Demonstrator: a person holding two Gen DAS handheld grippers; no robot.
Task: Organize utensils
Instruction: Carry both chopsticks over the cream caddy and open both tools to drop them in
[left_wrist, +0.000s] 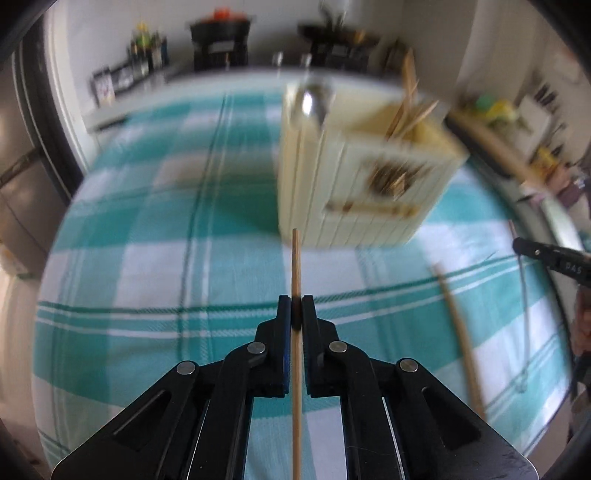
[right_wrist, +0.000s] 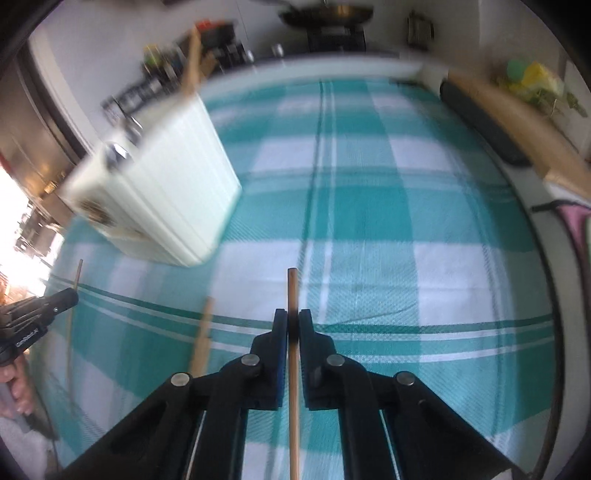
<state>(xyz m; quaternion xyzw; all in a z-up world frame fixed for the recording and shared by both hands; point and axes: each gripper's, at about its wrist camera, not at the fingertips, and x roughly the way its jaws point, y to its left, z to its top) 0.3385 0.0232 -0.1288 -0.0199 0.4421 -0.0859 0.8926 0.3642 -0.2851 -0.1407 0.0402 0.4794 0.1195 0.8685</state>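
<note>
My left gripper (left_wrist: 296, 300) is shut on a thin wooden chopstick (left_wrist: 296, 258) that sticks out ahead of the fingertips, above the checked cloth. My right gripper (right_wrist: 292, 314) is shut on another wooden chopstick (right_wrist: 292, 291) in the same way. A cream utensil holder (left_wrist: 354, 177) stands ahead of the left gripper, with wooden sticks and a metal spoon (left_wrist: 314, 103) in it. In the right wrist view the holder (right_wrist: 162, 192) is at the upper left. One more wooden utensil (left_wrist: 460, 332) lies on the cloth between the grippers.
A teal and white checked cloth (right_wrist: 369, 229) covers the table. Jars, a dark pot and stands (left_wrist: 221, 44) line the counter at the back. A wooden board with a dark edge (right_wrist: 517, 122) runs along the right side. A thin wire (left_wrist: 524, 314) lies at the right.
</note>
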